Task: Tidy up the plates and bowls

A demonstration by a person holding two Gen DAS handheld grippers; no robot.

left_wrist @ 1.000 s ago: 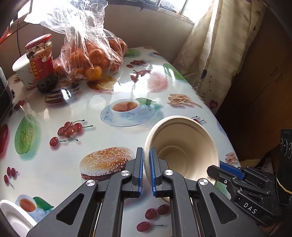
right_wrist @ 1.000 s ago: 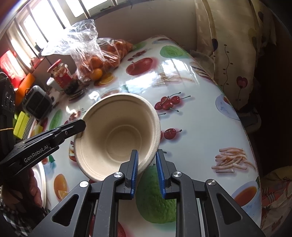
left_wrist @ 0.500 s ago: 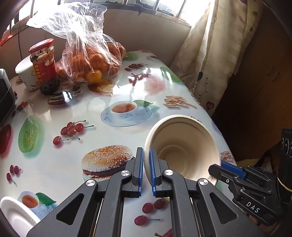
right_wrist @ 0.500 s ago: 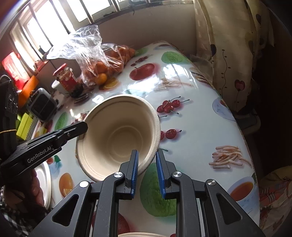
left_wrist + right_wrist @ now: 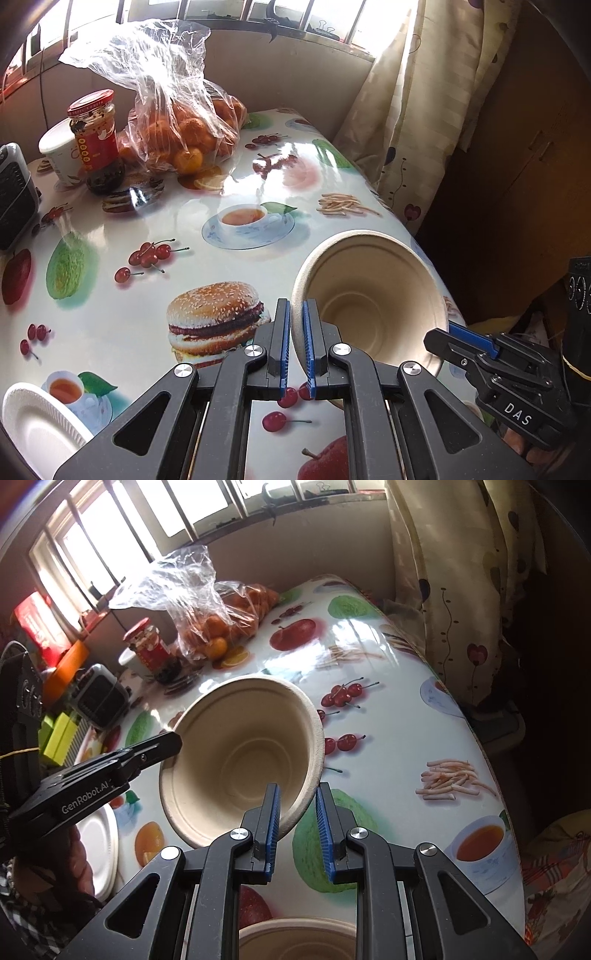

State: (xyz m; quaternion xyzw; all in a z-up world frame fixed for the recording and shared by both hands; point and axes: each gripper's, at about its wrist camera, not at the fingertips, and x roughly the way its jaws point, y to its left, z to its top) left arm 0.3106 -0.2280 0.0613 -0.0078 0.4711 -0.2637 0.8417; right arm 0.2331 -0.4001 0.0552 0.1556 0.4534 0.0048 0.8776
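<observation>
The paper bowl (image 5: 373, 302), lifted tilted above the near right of the table (image 5: 155, 229), is clamped by the left gripper (image 5: 295, 347) and right gripper (image 5: 297, 834) on opposite rims, and is best kept level

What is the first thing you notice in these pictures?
A tan paper bowl held tilted above the table, the left gripper pinching one side of its rim and the right gripper at the opposite side. Under it is a bright tablecloth printed with a burger, cherries and teacups. At the far end by the window sits a clear bag of oranges.
</observation>
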